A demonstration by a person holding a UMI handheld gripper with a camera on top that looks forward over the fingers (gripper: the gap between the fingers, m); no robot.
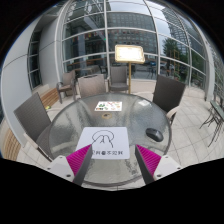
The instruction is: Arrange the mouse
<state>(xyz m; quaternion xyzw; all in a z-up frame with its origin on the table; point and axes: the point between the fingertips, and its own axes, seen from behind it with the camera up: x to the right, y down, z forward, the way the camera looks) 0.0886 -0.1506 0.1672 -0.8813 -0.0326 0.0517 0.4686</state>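
Going left to right from the gripper [112,163]: its left pink pad [84,160] shows at about 7 o'clock, the right pad [150,160] at about 5 o'clock, and both fingers are cut off at their roots by the housing. The fingers stand wide apart and hold nothing; only the bench top shows between them.

The bench [75,125] is a round glass-topped table, and its near rim is hidden behind the fingers. At 9 o'clock from its middle a chair [33,118] stands at the rim, partly cut off toward the side. Just ahead of the fingers and between them lies a white mat [108,139] with a dark line drawing; a row of small print along its near edge is too fine to read. Beyond it, at 12 o'clock, lies a smaller printed sheet [108,105], its pattern hard to make out.

The mouse [154,133] is a small dark shape on the glass at about 3 o'clock from the mat, beside it and not on it, ahead of the right finger. More chairs [168,92] ring the far side, before a glass building front [110,30].
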